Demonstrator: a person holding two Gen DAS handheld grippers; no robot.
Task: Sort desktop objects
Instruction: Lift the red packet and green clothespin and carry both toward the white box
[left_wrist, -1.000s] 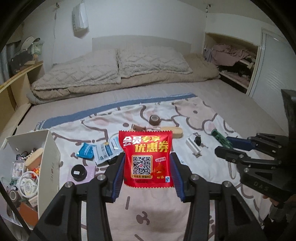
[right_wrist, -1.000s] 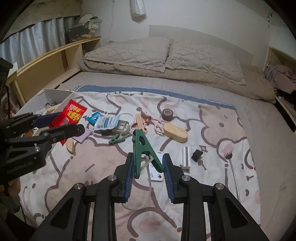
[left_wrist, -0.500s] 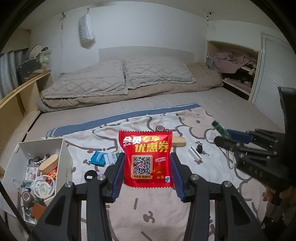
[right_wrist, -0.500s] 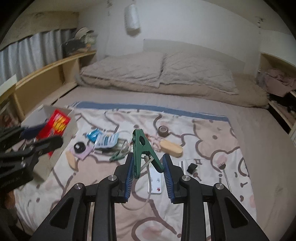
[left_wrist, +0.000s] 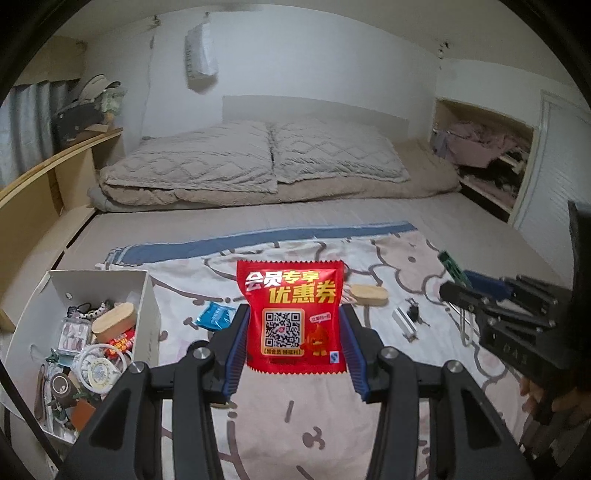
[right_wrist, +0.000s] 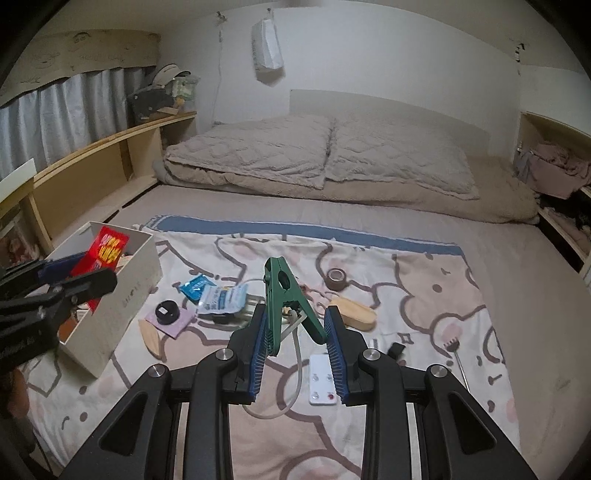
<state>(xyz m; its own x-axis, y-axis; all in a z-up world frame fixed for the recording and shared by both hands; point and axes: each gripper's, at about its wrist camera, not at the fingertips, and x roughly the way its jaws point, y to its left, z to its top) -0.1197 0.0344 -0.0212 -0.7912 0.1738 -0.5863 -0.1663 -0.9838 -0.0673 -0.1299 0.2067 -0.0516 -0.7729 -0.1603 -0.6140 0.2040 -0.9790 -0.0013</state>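
Observation:
My left gripper is shut on a red snack packet and holds it upright above the blanket, right of the white box. In the right wrist view the packet hangs over the box. My right gripper is shut on a green plastic clamp, held above the blanket's middle. The right gripper also shows at the right of the left wrist view.
The white box holds several small items. On the blanket lie a blue packet, a black round lid, a wooden case, a tape roll, a white remote and a cable. Pillows lie behind.
Both grippers have risen and drawn back from the blanket. The left gripper has carried the red packet leftward toward the white box. The clamp stays gripped.

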